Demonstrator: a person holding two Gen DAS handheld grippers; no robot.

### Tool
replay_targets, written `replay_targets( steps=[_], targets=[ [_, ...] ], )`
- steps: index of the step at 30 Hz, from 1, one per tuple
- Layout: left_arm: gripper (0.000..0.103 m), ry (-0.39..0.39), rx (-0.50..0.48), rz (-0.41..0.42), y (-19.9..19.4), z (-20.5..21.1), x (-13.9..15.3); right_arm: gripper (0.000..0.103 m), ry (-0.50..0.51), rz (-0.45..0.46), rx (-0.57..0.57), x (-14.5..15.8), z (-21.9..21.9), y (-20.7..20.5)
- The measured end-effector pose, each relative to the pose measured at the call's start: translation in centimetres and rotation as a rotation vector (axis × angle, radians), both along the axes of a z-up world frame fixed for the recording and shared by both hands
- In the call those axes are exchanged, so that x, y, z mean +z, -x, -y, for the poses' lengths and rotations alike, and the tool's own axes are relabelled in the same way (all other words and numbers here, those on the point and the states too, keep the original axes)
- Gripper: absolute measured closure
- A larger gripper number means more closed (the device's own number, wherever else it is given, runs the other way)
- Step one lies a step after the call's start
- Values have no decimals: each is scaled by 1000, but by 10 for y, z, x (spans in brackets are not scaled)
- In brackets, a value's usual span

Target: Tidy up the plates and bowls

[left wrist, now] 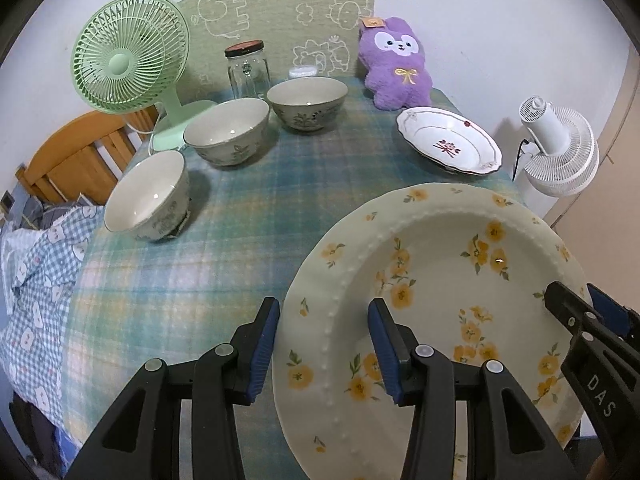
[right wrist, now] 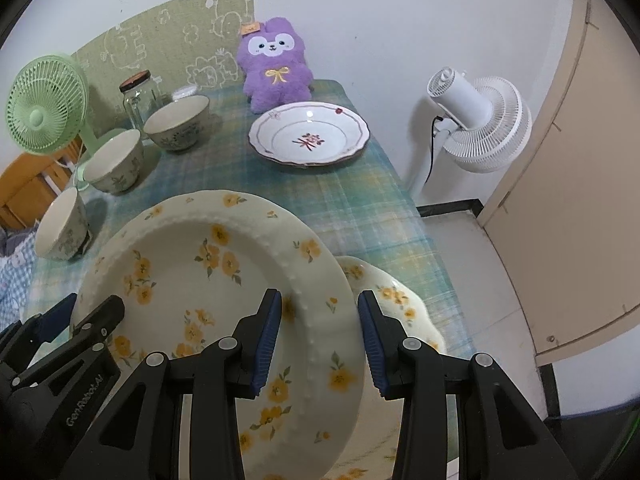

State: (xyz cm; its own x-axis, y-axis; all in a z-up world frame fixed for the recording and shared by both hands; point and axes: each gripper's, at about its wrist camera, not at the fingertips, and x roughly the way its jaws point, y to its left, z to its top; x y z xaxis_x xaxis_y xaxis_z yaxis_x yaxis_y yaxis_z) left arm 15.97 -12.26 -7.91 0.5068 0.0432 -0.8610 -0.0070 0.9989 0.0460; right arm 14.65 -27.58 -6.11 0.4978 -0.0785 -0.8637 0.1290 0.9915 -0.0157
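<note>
A large cream plate with yellow flowers [left wrist: 440, 264] [right wrist: 180, 248] hangs tilted above the near end of the table. My left gripper [left wrist: 324, 344] [right wrist: 92, 312] is shut on its left rim. My right gripper [right wrist: 318, 340] [left wrist: 576, 300] is shut on its right rim. Under that plate, a second yellow-flowered plate [right wrist: 396, 296] lies on the table. A white plate with a red motif [left wrist: 448, 140] [right wrist: 308, 136] rests at the far right. Three grey floral bowls [left wrist: 306, 98] [left wrist: 226, 126] [left wrist: 146, 192] stand in a line on the left, the nearest one tipped on its side.
On the plaid tablecloth [left wrist: 224, 264] the far edge holds a green desk fan [left wrist: 128, 60], a glass jar [left wrist: 246, 70] and a purple plush toy [left wrist: 396, 64]. A white floor fan [right wrist: 476, 120] and a door [right wrist: 580, 160] are right of the table. A wooden chair [left wrist: 72, 156] and checked fabric [left wrist: 36, 280] are left.
</note>
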Motion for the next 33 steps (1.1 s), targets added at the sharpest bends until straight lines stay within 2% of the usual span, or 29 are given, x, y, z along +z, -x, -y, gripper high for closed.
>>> replay_targets(
  steps=[14,33],
  targets=[
    [57,10,42,-43,19,47,-19,60,17,-44,63,-15,46,11],
    [57,8,89,-95,33,73,-45,60,24,-109,119,-45,75,19]
  ],
)
